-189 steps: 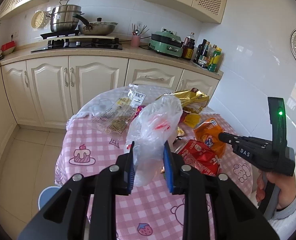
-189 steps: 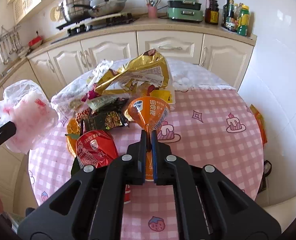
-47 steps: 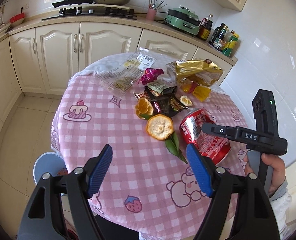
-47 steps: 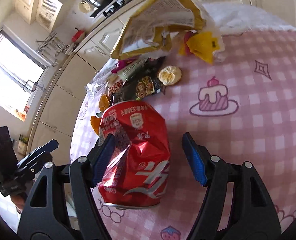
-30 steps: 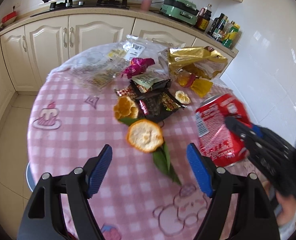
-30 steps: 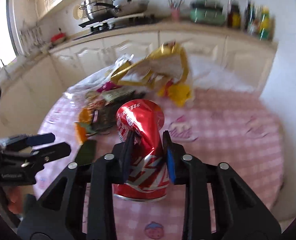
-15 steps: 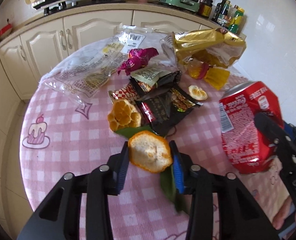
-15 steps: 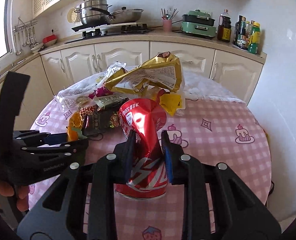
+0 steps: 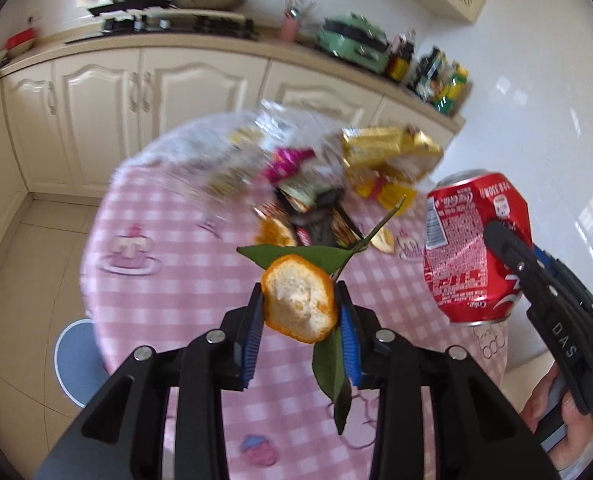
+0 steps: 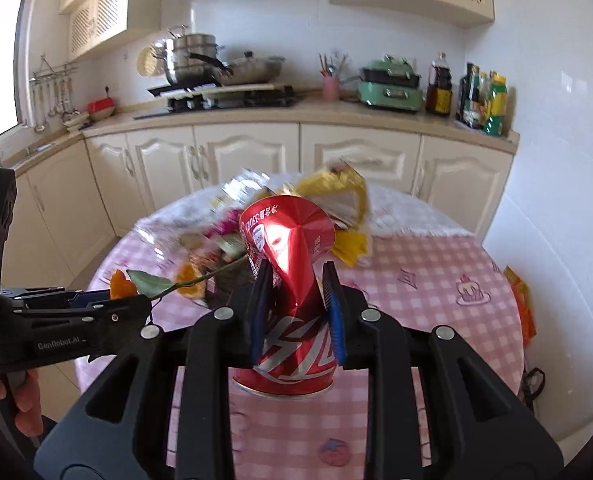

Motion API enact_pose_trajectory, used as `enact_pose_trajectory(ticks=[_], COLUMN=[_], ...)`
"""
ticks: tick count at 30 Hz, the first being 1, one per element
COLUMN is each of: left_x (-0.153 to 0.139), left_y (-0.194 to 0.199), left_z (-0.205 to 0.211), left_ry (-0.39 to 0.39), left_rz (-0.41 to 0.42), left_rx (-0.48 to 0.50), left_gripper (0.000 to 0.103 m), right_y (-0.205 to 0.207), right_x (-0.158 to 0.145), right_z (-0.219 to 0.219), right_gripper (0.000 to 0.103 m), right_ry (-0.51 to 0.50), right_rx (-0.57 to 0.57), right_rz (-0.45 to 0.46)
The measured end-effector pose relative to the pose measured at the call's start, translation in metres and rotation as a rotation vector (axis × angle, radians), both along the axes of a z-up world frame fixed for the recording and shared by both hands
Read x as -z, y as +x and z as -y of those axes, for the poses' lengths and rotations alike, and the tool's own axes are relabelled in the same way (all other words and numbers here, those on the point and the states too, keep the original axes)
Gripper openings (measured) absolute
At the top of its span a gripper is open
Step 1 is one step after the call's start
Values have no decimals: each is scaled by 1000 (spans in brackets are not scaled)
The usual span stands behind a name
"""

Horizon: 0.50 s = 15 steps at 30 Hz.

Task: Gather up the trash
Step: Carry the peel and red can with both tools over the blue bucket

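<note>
Two loads hang above the pink tabletop (image 9: 168,292): the left hand-held gripper (image 9: 300,312) pinches an orange peel (image 9: 299,298) whose dangling leaves may snag, while the right hand-held gripper (image 10: 296,300) squeezes a dented, slippery red can (image 10: 286,248).

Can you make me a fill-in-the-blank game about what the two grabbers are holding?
1. The left gripper is shut on an orange ____.
2. The right gripper squeezes a dented red ____.
3. Green ____ hang from the peel.
4. The tablecloth has pink and white ____.

Missing words: peel; can; leaves; checks
</note>
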<state>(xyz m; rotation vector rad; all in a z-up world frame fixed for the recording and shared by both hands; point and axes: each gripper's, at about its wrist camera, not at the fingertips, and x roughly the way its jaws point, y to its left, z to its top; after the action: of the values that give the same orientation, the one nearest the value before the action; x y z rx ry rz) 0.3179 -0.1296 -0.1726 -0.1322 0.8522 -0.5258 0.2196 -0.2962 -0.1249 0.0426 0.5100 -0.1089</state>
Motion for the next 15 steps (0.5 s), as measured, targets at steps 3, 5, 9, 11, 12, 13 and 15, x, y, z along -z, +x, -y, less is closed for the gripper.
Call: enact_pose_trajectory(ticks=[3, 5, 9, 11, 12, 13, 15], left_x=[-12, -19, -17, -7, -2, 8, 32], left_y=[-6, -8, -14, -15, -14, -12, -8], left_z=[-37, -63, -126, -166, -180, -201, -238], left_ry=[-62, -82, -89, -68, -60, -50, -56], left_rz=[22, 43, 67, 63, 58, 41, -5], left_rx=[-56, -100, -215, -300, -330, -373, -443], left_gripper=[33, 33, 33, 33, 33, 33, 33], right_y=[2, 8, 27, 42, 49, 59, 75], right_x=[-13, -20, -22, -14, -9, 0, 18], right_z=[-27, -52, -114, -151, -170, -194, -230], right_gripper=[26, 26, 26, 26, 26, 26, 26], right_ry=[4, 18, 22, 39, 40, 41, 37], right_rx=[-55, -111, -235, -313, -344, -384, -440], right_rz=[27, 40, 36, 11, -6, -26, -66])
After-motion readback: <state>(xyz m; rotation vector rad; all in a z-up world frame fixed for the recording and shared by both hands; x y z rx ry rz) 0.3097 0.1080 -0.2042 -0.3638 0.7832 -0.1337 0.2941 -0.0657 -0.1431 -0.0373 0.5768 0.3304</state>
